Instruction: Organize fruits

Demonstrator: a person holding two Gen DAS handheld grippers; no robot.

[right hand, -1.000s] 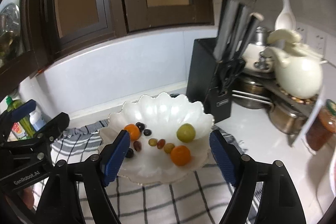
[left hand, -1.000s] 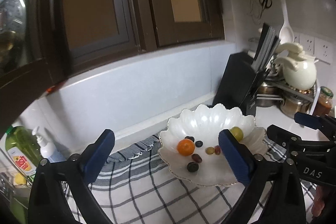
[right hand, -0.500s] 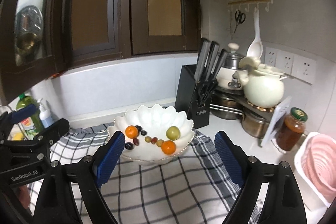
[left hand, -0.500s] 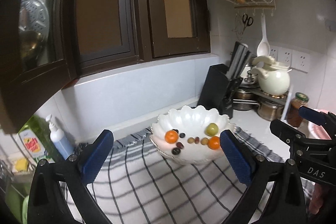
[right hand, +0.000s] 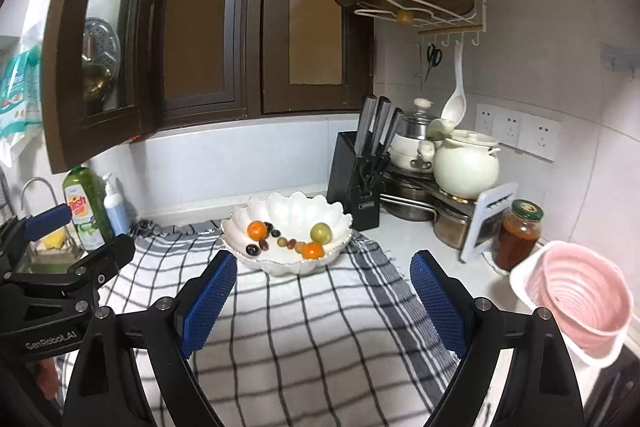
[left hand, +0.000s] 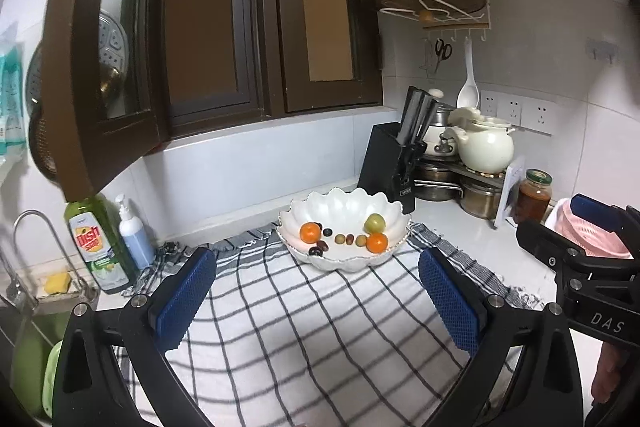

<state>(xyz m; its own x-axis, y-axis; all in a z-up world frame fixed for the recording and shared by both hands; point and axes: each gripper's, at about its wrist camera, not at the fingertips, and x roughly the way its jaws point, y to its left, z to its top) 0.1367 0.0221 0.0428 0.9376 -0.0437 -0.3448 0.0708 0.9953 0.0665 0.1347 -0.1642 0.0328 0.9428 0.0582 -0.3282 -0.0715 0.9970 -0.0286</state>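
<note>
Both grippers point a little downward over the checked cloth (left hand: pixel 304 327). The left gripper (left hand: pixel 318 301) and right gripper (right hand: pixel 322 301) stand wide apart, holding nothing. The fruits (right hand: pixel 288 237) lie in the white bowl (right hand: pixel 294 205), well ahead, maybe with grapes.

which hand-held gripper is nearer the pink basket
Right. The right hand-held gripper has the pink basket just beside its right finger; the left hand-held gripper sits farther left, beyond the right one.
</note>
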